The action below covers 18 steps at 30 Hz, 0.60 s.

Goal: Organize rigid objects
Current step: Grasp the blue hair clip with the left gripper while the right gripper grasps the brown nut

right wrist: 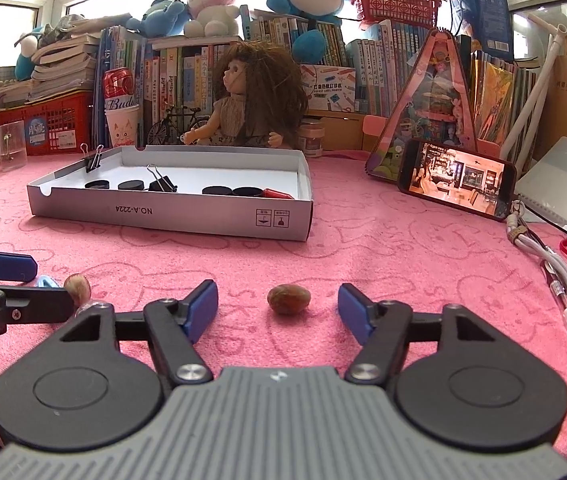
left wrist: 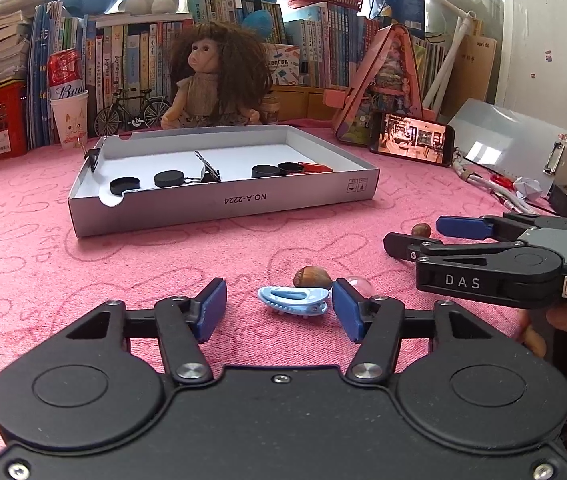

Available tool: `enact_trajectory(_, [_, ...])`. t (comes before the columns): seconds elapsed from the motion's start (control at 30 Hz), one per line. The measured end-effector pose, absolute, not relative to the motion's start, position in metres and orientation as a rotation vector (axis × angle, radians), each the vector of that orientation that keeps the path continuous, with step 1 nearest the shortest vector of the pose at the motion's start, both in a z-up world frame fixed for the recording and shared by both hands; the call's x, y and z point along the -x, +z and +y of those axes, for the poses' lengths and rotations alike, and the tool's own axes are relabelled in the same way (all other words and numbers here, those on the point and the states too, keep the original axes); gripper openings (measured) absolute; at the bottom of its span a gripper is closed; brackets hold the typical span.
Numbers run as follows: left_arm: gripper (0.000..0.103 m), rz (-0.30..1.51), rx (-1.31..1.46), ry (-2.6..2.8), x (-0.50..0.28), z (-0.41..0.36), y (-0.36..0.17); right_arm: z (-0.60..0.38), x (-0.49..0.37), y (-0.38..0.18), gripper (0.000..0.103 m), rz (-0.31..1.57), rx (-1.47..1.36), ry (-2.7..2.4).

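Note:
On the pink cloth, a light blue hair clip [left wrist: 293, 300] lies between the blue pads of my left gripper [left wrist: 279, 300], which is open; the right pad is close to the clip's end and the left pad is well clear. A brown hazelnut [left wrist: 312, 277] and a clear bead [left wrist: 360, 283] sit just behind the clip. My right gripper [right wrist: 277, 296] is open around a second brown nut [right wrist: 288, 299], with both pads apart from it. Further back, a grey shallow box [left wrist: 223, 200] holds black round caps, binder clips and a red item.
A doll [left wrist: 215, 80], a toy bicycle, a can in a paper cup and rows of books stand behind the box. A phone [right wrist: 457, 178] leans at the right. Cables, a pen [right wrist: 563, 308] and red scissors lie along the right edge.

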<state>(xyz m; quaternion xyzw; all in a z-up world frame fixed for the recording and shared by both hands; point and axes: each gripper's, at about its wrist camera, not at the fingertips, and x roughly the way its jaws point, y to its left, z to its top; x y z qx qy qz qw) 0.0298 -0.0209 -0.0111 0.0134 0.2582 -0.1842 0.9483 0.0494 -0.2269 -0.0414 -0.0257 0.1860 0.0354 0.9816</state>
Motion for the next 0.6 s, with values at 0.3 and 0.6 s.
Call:
enact_trajectory(0.3, [0.036,0.520,-0.033,-0.383,-0.0262,-0.0243,-0.0114,-0.2276,-0.0494,-0.0417,0.053,0.377,0.036,0.086])
enact_trajectory(0.6, [0.035,0.509,0.005,-0.334,-0.0305,-0.0182,-0.0036,-0.2302,-0.0463,-0.0368,0.027,0.342,0.022,0.068])
